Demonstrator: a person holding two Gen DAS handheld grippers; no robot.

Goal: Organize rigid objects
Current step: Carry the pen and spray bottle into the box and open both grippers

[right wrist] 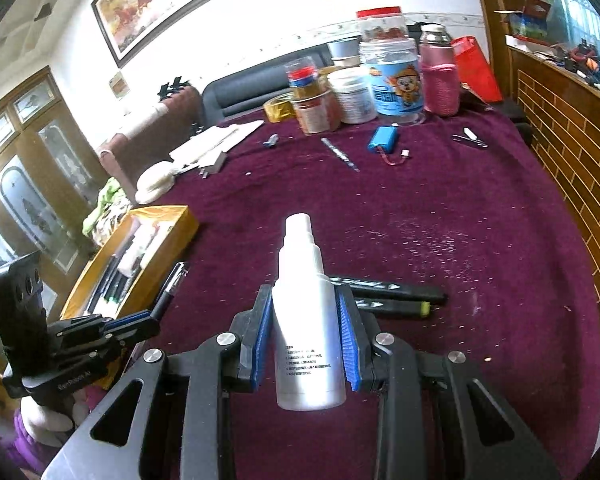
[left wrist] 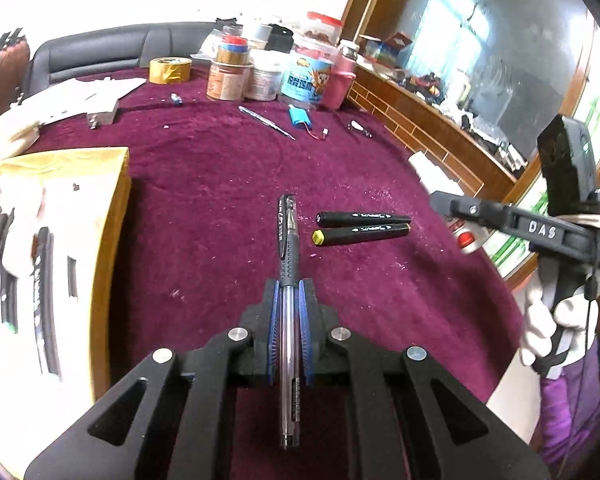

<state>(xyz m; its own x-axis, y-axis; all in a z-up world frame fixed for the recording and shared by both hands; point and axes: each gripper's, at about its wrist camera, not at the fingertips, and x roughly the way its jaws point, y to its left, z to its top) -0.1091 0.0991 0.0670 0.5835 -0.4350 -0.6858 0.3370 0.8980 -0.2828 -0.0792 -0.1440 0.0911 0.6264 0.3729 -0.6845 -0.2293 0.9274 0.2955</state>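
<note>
My left gripper is shut on a clear-barrelled black pen, held above the purple cloth with its cap end pointing away. It also shows in the right wrist view with the pen. My right gripper is shut on a white spray bottle, nozzle pointing forward; it appears in the left wrist view with the bottle partly hidden. Two black markers lie side by side on the cloth, one with a yellow end; they also show just past the bottle in the right wrist view.
A yellow box holding pens and white items sits at the left, also seen in the right wrist view. Jars, tape and a pink bottle crowd the far edge. A blue battery pack, tweezers and a clipper lie mid-table.
</note>
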